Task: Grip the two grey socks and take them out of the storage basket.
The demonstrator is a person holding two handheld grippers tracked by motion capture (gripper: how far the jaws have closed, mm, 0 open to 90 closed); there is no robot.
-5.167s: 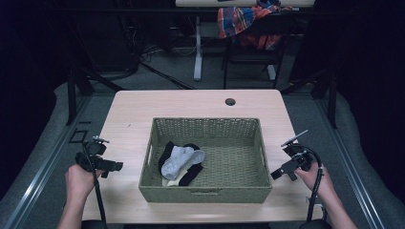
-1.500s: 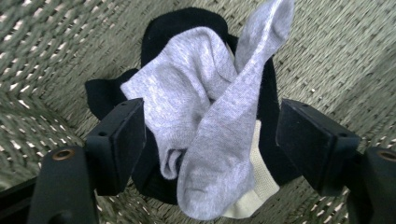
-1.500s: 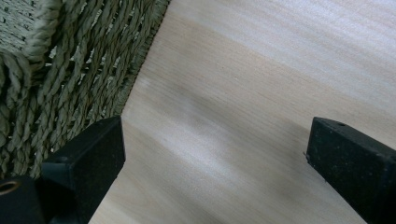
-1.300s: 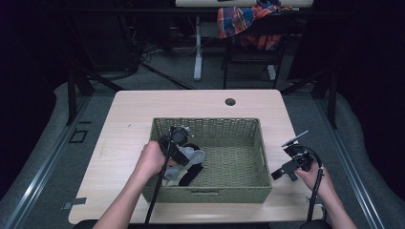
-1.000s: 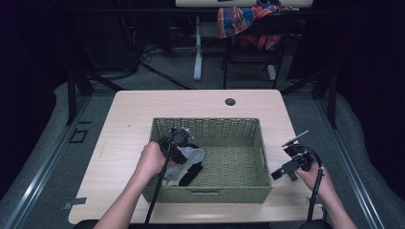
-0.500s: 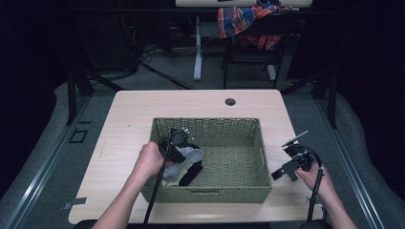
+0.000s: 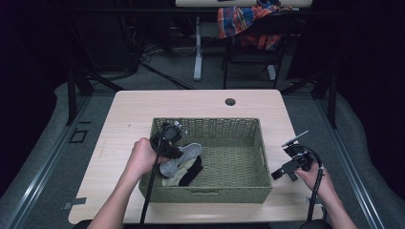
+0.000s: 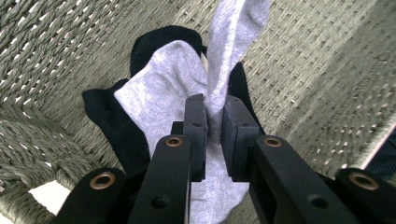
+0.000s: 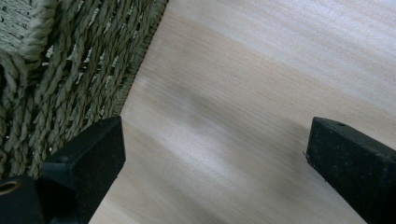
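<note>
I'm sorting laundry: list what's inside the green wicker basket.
Inside the basket: a grey sock pinched by the left claw, lying over a black sock, with a pale cloth beneath. Anything under the pile is covered.

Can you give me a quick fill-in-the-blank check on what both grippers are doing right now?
1. The left gripper is shut on the ____ sock.
2. Under it lies a ____ sock.
3. Both socks lie in the woven ____.
4. The right gripper hovers above the table with its jaws ____.

Missing words: grey; black; basket; open
</note>
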